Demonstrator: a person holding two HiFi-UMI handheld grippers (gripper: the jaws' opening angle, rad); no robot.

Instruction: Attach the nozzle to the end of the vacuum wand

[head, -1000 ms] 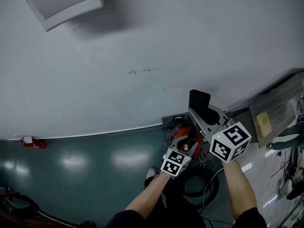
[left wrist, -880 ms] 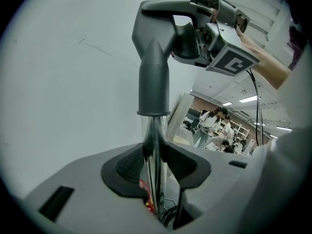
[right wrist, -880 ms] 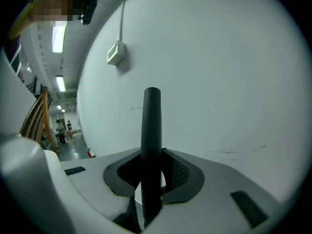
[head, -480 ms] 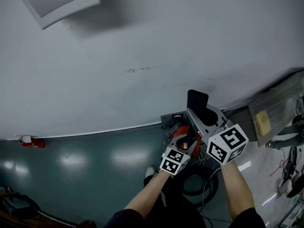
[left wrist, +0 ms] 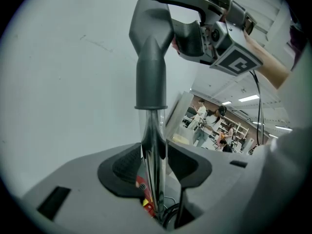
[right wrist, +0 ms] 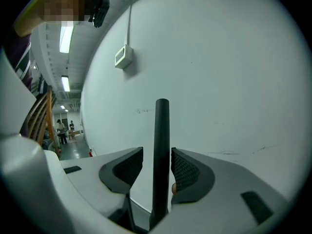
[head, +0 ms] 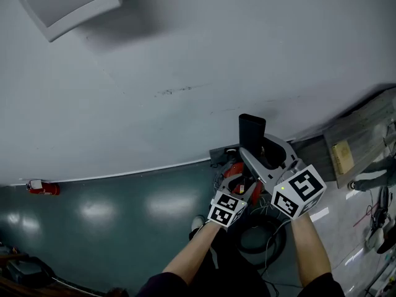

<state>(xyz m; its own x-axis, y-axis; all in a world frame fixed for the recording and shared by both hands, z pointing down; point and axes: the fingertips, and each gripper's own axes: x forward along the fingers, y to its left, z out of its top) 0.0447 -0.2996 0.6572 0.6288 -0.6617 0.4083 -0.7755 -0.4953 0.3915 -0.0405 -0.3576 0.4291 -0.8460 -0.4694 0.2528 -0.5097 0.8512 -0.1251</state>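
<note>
The dark grey nozzle [left wrist: 151,57] sits on the top end of the chrome vacuum wand [left wrist: 155,145], which rises upright from the red vacuum body [head: 238,177]. My left gripper [left wrist: 155,168] is shut on the wand below the nozzle's collar. My right gripper [right wrist: 158,169] has just been opening. The nozzle [right wrist: 161,150] still stands between its ribbed pads [right wrist: 185,172], with a thin gap on each side. In the head view the nozzle [head: 252,129] pokes up in front of the pale wall, with the right gripper [head: 257,153] around it and the left gripper [head: 238,184] lower.
A pale wall fills the background, with a white box [head: 62,2] mounted on it. A red fire extinguisher [head: 42,187] lies at the wall's foot. Black hose and cables [head: 263,240] coil on the green floor by my feet. A wooden bench [head: 352,141] stands at the right.
The right gripper's jaws have spread apart from the nozzle, and its marker cube has shifted slightly. The left gripper and the wand have stayed in place.
</note>
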